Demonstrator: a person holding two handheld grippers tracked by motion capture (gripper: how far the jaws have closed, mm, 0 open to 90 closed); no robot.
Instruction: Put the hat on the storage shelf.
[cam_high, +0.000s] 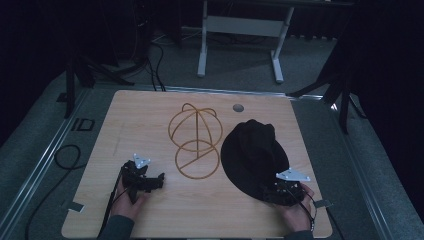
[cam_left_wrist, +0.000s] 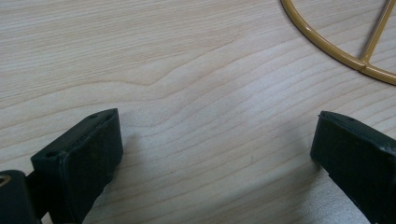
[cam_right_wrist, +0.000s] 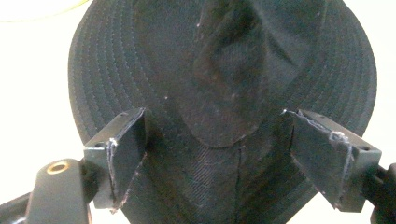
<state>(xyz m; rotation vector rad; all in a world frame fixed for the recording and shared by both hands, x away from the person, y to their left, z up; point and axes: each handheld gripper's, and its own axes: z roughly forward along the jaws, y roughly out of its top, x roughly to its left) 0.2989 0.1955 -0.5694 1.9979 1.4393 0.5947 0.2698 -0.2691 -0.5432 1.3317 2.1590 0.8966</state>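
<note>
table (cam_high: 150, 120) of pale wood grain carries two items: a gold wire hat stand (cam_high: 195, 142) near the centre and a black brimmed hat (cam_high: 252, 150) just to its right, close beside it; from the high view it cannot be told whether they touch. the stand has a round base ring lying flat on the wood and a domed cage of curved wires rising behind it. the hat lies flat on the table, brim spread, its soft crown crumpled and leaning toward the far side. the left gripper (cam_high: 159, 180) is held in the person's left hand (cam_high: 131, 202) low over the table, at the near left, well apart from the hat and just short of the stand's base ring; in the left gripper view (cam_left_wrist: 219, 149) its jaws stand wide apart with bare wood between them, and an arc of the gold ring crosses the upper right corner. the right gripper (cam_high: 272, 192) is held in the right hand (cam_high: 295, 210) at the near edge of the hat's brim; in the right gripper view (cam_right_wrist: 217, 154) its jaws are spread wide, one at each side of the near part of the brim, with the dark fabric lying between and under them and nothing pinched. the pads (cam_right_wrist: 119, 154) show frayed white edges. a grey round insert (cam_high: 238, 107) sits in the tabletop near the far edge.
</note>
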